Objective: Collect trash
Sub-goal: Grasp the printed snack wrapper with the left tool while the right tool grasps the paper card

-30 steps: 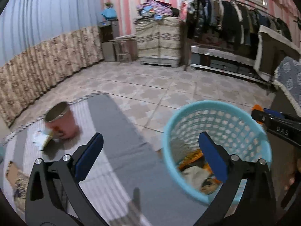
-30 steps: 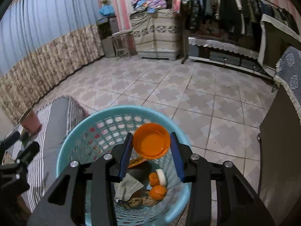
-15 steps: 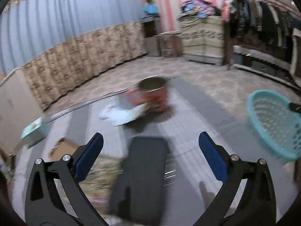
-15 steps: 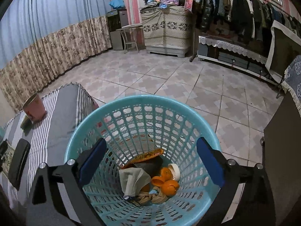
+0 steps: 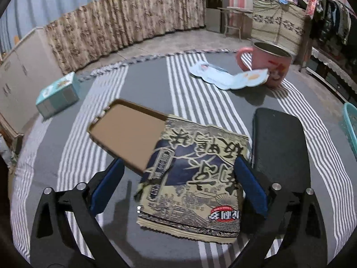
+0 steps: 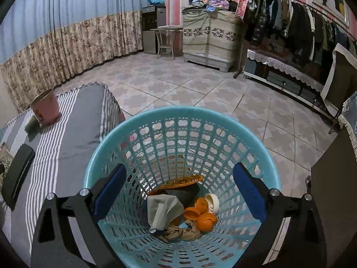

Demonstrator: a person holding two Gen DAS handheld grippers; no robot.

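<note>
My left gripper (image 5: 178,178) is open and hovers over a beige and navy printed wrapper (image 5: 196,174) lying flat on the striped tablecloth (image 5: 145,78). The wrapper sits between the blue pads (image 5: 250,187), which do not press on it. It overlaps a brown cardboard tray (image 5: 127,134). My right gripper (image 6: 179,178) is open and empty above the turquoise basket (image 6: 178,111). Inside the basket lie orange peels (image 6: 205,218), a crumpled tissue (image 6: 160,210), a white cap (image 6: 213,202) and an orange lid (image 6: 178,182).
A flat black case (image 5: 279,147) lies right of the wrapper. A pink mug (image 5: 272,64) and a light blue wrapper (image 5: 227,78) sit at the far edge, and a teal box (image 5: 58,93) at the left. The basket's rim (image 5: 351,122) shows beyond the table's right edge. A dark cabinet (image 6: 334,201) stands right of the basket.
My left gripper swung left from the basket to above the printed wrapper on the table. My right gripper opened and dropped the orange round piece into the basket.
</note>
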